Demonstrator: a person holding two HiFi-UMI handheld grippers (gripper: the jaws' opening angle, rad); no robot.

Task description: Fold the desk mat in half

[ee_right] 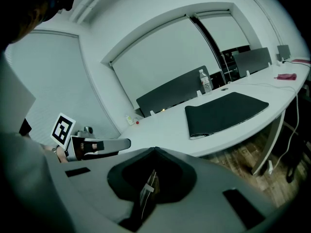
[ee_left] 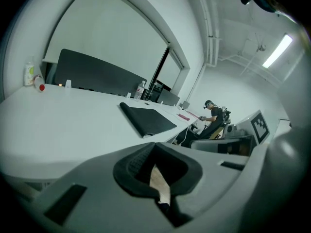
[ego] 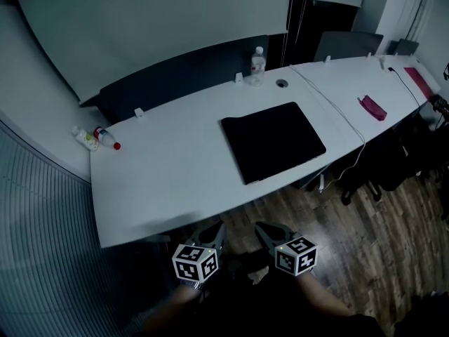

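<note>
Step in hand: judged as either before the first grasp or after the fold; neither claw touches the desk mat [ego: 272, 142].
Desk mat location: it lies flat on the desk [ego: 161, 181] near the front edge, at 1 o'clock from both claws and well apart from them.
Desk mat condition: the 9 o'clock edge looks thick and rounded in both gripper views, and a pale sliver shows along the 6 o'clock edge. This suggests two layers already, but it is not certain.
Left claw [ego: 218, 226]: jaws fully together with nothing between them, held off the desk below its front edge.
Right claw [ego: 262, 226]: jaws together and empty, just beside the left claw at its 3 o'clock.
Next move, if unfolded: bring both claws to one short edge, open them, pinch the two corners, then lift and carry them over to the opposite edge.
Next move, if folded: check that the edges line up.
</note>
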